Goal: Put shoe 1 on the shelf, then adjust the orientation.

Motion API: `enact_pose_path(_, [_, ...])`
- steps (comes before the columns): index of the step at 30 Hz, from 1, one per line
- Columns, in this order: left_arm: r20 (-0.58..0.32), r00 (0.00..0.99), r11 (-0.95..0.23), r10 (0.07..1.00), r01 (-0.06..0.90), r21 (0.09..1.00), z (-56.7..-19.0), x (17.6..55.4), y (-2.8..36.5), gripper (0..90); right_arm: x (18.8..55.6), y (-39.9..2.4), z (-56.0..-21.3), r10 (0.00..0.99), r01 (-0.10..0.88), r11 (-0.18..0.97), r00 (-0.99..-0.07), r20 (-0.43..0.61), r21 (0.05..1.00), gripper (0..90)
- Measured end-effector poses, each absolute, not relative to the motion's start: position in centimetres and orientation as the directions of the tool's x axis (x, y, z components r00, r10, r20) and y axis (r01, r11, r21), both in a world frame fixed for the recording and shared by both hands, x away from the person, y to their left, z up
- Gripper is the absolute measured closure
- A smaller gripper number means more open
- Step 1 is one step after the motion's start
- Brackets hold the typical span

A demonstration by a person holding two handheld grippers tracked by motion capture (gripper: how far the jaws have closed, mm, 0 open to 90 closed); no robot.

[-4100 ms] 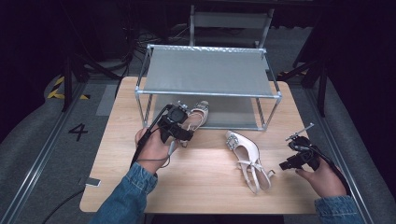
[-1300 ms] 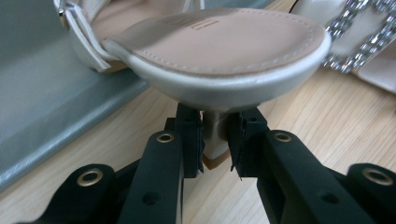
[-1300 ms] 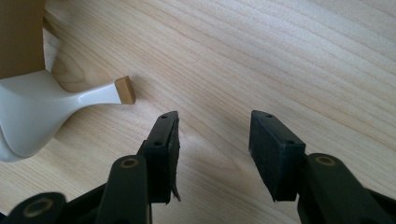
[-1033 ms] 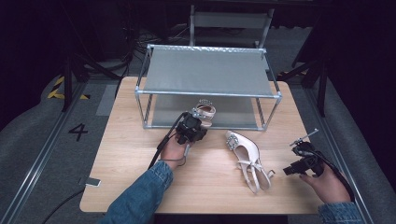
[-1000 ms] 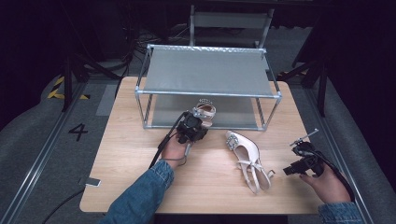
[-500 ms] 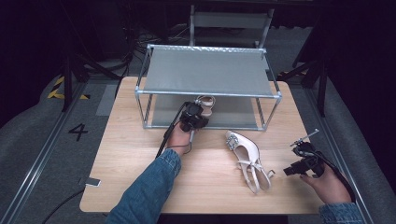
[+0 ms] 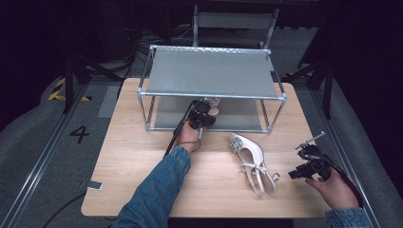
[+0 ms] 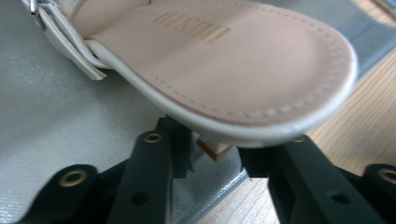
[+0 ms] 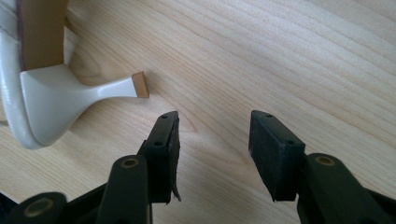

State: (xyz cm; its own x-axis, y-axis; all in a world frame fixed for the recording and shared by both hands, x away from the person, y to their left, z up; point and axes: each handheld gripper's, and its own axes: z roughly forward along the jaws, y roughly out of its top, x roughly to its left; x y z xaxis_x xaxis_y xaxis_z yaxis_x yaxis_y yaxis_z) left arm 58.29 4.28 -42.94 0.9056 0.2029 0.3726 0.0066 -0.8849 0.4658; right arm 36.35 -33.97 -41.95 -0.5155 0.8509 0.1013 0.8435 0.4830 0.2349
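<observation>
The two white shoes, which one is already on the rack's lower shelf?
The shoe at the left claw, under the rack's top; the other shoe lies out on the bare wooden table.

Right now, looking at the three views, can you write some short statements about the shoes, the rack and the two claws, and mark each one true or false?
1. One shoe rests on the lower shelf of the rack. True.
2. The left claw is clamped tight on that shoe's heel. False: the heel tip sits between the jaws, which have just been opening, with gaps on both sides.
3. The second shoe stands on the rack's top shelf. False: it lies on its side on the wooden table.
4. The right claw is open and holds nothing. True.
5. The right claw touches the second shoe's heel. False: bare table lies between them.
</observation>
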Motion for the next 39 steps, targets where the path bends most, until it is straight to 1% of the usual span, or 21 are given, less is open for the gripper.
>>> enact_pose_path(1, [0.424,0.904,-0.911,0.059,-0.125,0.393,-42.4,59.2,4.1,66.1,36.3,-34.0,-41.9,0.852,0.845,0.481,-0.514,0.103,0.234,53.3])
enact_pose_path(2, [0.009,0.758,-0.617,0.652,0.523,0.588,-44.7,54.3,3.4,62.4,36.3,-34.1,-42.0,0.854,0.846,0.478,-0.511,0.100,0.234,53.3])
enact_pose_path(3, [-0.093,0.655,-0.495,0.750,0.649,0.577,-44.9,53.0,2.8,58.9,36.3,-34.2,-42.0,0.854,0.846,0.478,-0.510,0.101,0.236,53.2])
enact_pose_path(4, [-0.175,0.552,-0.380,0.815,0.737,0.558,-44.8,52.0,2.3,58.8,36.4,-34.2,-42.1,0.855,0.848,0.477,-0.508,0.099,0.233,53.2])
enact_pose_path(5, [-0.130,0.606,-0.439,0.785,0.692,0.573,-44.6,52.1,3.0,57.0,36.4,-34.3,-42.1,0.856,0.849,0.475,-0.507,0.100,0.230,53.2])
enact_pose_path(6, [-0.120,0.635,-0.465,0.763,0.667,0.582,-44.4,52.2,3.4,53.9,36.4,-34.3,-42.1,0.856,0.849,0.476,-0.506,0.100,0.228,53.1])
enact_pose_path(7, [-0.103,0.664,-0.494,0.741,0.643,0.586,-44.2,52.3,3.9,52.9,36.5,-34.2,-42.1,0.856,0.850,0.475,-0.506,0.102,0.226,53.1])
enact_pose_path(9, [-0.154,0.637,-0.452,0.755,0.677,0.581,-43.8,51.8,4.5,51.7,36.5,-33.9,-42.2,0.854,0.848,0.480,-0.510,0.098,0.224,53.1])
enact_pose_path(10, [-0.245,0.556,-0.354,0.795,0.751,0.557,-43.7,51.0,4.2,51.1,36.5,-33.8,-42.1,0.851,0.845,0.485,-0.515,0.098,0.227,53.1])
enact_pose_path(11, [-0.242,0.553,-0.354,0.798,0.754,0.554,-43.5,50.8,4.6,51.1,36.5,-33.7,-42.1,0.851,0.844,0.485,-0.516,0.099,0.229,53.1])
enact_pose_path(12, [-0.223,0.571,-0.375,0.790,0.738,0.562,-43.2,50.7,5.0,51.1,36.5,-33.5,-42.0,0.850,0.842,0.488,-0.518,0.093,0.228,53.1])
enact_pose_path(14, [-0.230,0.574,-0.371,0.786,0.736,0.566,-42.8,50.0,5.5,51.1,36.6,-33.3,-42.0,0.849,0.840,0.491,-0.521,0.091,0.231,53.1])
enact_pose_path(18, [-0.178,0.595,-0.402,0.783,0.704,0.585,-41.9,48.5,6.3,50.8,36.8,-33.0,-41.8,0.843,0.835,0.500,-0.530,0.089,0.232,53.1])
enact_pose_path(25, [-0.120,0.610,-0.430,0.783,0.671,0.605,-40.3,45.8,7.6,50.1,37.0,-32.2,-41.4,0.831,0.820,0.515,-0.549,0.090,0.250,53.0])
enact_pose_path(31, [-0.124,0.630,-0.454,0.766,0.669,0.589,-39.1,43.9,8.7,49.0,37.0,-31.6,-40.9,0.819,0.812,0.518,-0.562,0.115,0.270,53.0])
enact_pose_path(39, [-0.123,0.650,-0.502,0.750,0.680,0.534,-38.4,42.9,9.6,45.2,36.8,-30.6,-39.8,0.802,0.789,0.535,-0.587,0.111,0.301,52.8])
